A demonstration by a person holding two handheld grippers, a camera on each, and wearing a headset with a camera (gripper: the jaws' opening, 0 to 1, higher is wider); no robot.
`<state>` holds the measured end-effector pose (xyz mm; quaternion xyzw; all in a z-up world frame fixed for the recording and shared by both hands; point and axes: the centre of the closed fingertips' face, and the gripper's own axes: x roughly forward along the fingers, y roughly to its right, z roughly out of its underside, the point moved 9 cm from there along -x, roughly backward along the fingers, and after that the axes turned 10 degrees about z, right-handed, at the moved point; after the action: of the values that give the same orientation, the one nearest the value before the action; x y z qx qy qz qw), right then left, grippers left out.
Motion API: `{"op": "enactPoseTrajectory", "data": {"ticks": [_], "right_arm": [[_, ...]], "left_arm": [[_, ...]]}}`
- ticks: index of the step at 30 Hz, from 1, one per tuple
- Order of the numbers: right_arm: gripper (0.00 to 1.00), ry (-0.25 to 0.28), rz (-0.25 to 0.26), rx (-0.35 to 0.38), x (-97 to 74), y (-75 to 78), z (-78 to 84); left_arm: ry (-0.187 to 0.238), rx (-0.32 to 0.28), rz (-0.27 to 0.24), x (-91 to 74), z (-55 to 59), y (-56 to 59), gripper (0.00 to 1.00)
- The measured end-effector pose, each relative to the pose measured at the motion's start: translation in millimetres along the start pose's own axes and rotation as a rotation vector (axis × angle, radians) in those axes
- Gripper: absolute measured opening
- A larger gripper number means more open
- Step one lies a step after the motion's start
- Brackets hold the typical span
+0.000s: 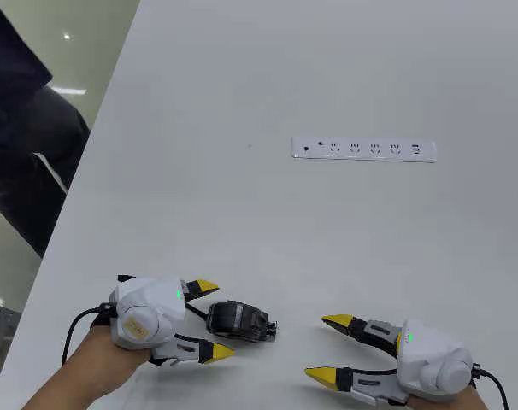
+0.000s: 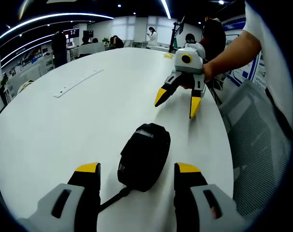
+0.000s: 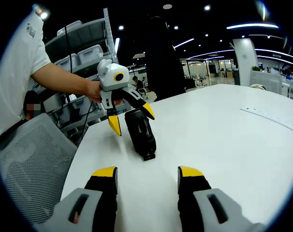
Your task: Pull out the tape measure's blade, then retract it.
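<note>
The left claw (image 1: 211, 319) stands wide, its yellow-tipped jaws on either side of the black tape measure (image 1: 238, 319), which lies on the white desk (image 1: 242, 188). I cannot tell whether they touch it. The right claw (image 1: 328, 348) is also wide and holds nothing. No marking on the tape measure is legible. Its long axis runs from claw to claw, with the small tab end facing the right claw.

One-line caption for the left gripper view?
Open left gripper flanks the black tape measure on the white table; the open right gripper faces it.
</note>
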<state>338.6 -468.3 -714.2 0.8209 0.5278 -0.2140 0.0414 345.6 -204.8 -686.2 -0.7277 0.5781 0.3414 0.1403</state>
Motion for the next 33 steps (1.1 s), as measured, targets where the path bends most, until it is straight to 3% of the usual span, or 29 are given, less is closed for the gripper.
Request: {"op": "enactPoseTrajectory", "data": {"ticks": [11, 22, 33], "right_arm": [[0.46, 0.004, -0.014, 0.013, 9.4, 2.9, 0.0], [0.43, 0.004, -0.022, 0.027, 12.9, 4.7, 2.0], [0.43, 0.009, -0.024, 0.027, 16.6, 4.4, 0.7]], "left_arm": [[-0.015, 0.006, 0.031, 8.9, 1.8, -1.2, 0.42], [-0.019, 0.005, 0.044, 12.1, 1.1, -1.2, 0.35], [-0.016, 0.005, 0.045, 12.4, 1.2, -2.0, 0.35]]}}
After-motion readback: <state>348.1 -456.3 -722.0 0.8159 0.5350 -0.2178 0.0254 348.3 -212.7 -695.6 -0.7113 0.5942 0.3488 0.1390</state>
